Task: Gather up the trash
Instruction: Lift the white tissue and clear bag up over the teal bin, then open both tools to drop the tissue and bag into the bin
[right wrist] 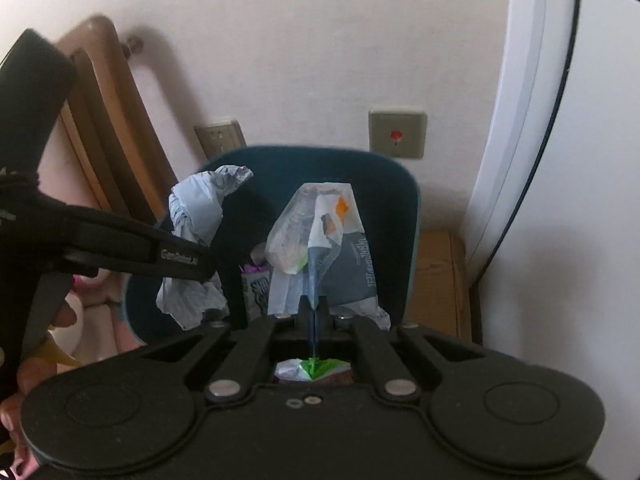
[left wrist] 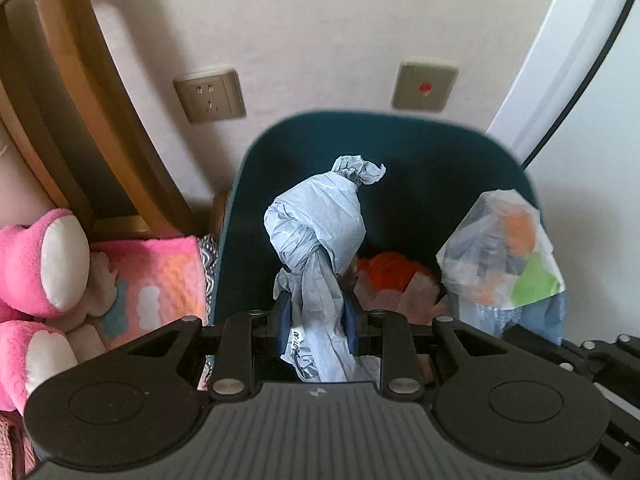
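Both tongs [left wrist: 316, 322] [right wrist: 315, 312] angled down over bin [left wrist: 256, 200]

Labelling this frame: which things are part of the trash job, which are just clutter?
Job:
- grey knotted bag, in left gripper
- clear bag of wrappers, in right gripper
- teal bin

Clutter:
- pink plush toy
- wall socket
- cardboard box

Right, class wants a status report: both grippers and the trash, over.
Left gripper shut on knotted grey bag. Right gripper shut on clear plastic bag. Both over teal bin. Nothing in the way.
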### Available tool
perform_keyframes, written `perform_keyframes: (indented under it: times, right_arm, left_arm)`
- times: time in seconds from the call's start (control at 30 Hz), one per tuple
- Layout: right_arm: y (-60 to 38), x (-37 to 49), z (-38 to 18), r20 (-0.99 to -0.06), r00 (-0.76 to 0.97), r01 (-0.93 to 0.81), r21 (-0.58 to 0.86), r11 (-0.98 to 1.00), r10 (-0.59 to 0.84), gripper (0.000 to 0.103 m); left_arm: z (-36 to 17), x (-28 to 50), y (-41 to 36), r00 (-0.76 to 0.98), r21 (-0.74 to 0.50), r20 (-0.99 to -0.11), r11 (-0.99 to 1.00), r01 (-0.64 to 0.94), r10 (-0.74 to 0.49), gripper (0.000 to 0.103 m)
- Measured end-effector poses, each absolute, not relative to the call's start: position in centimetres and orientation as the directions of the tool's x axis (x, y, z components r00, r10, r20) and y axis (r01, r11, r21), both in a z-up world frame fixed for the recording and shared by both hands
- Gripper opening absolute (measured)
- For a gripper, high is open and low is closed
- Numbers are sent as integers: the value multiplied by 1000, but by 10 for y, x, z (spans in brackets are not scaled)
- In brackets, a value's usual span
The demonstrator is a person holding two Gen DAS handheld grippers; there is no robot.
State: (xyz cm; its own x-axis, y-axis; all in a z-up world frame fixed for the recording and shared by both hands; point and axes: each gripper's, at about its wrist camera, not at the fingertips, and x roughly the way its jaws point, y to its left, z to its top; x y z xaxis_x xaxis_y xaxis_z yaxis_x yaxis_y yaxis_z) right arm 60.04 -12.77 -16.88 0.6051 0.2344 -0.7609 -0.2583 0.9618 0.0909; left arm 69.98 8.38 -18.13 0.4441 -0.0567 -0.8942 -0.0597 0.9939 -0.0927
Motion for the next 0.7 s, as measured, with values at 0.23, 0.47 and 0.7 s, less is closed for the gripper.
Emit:
perform_keyframes:
  times: [0.23,0.47,0.7]
  right_arm:
    - [-123,607,-185,-795,568,-277,61,959,214,2]
    - [-123,606,-187,-805,547,-290,76,954,231,18]
    - [-132,593,-174,-769,573,-307,122,944,285,32]
  left_arm:
    - [-210,704,74,374,-66,-926,998,-25,-52,26]
    - [-215,700,73,372,-82,-926,996,-22,-68,51]
    - [-196,678,76,454,-101,-888,995,-24,-79,77]
